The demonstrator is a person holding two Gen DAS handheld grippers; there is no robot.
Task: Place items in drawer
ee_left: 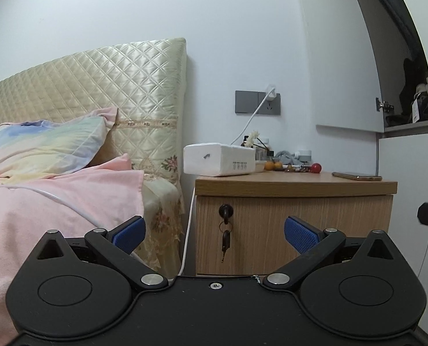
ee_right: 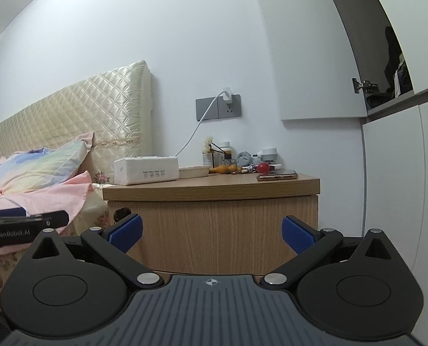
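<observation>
A wooden nightstand [ee_left: 294, 230] [ee_right: 214, 230] stands beside the bed, its drawer front closed, with a key [ee_left: 225, 230] hanging from the lock at the upper left. On top lie a white tissue pack [ee_left: 219, 158] [ee_right: 146, 170], a phone [ee_left: 356, 176] [ee_right: 277, 175], a red ball [ee_left: 317, 168] [ee_right: 262, 167] and small oranges [ee_left: 271, 165]. My left gripper [ee_left: 215, 235] is open in front of the drawer, holding nothing. My right gripper [ee_right: 212, 235] is open too, facing the drawer front from the right.
A bed with a pink blanket [ee_left: 55, 201] and quilted headboard [ee_left: 98, 86] fills the left. A white charger cable [ee_left: 251, 118] runs from the wall socket down past the nightstand. A white wardrobe [ee_left: 407, 173] stands to the right, with an open shelf above.
</observation>
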